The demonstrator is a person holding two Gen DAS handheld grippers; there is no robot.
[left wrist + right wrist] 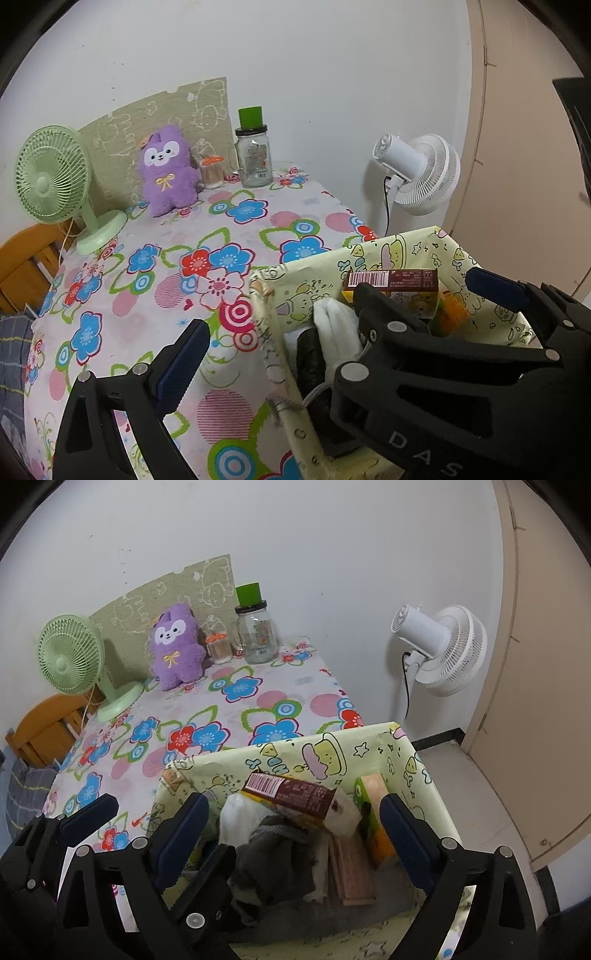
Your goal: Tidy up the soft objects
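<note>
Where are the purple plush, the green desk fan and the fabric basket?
purple plush [168, 173], left wrist view, on its belly.
green desk fan [48, 181], left wrist view, on its grille.
fabric basket [332, 753], right wrist view, on its far wall.

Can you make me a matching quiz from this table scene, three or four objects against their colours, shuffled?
Things:
1. plush toy
2. desk fan
3. standing fan
4. barcode box

Colours:
A. white
B. brown
C. purple
D. pale green

Pairs: 1-C, 2-D, 3-A, 4-B
</note>
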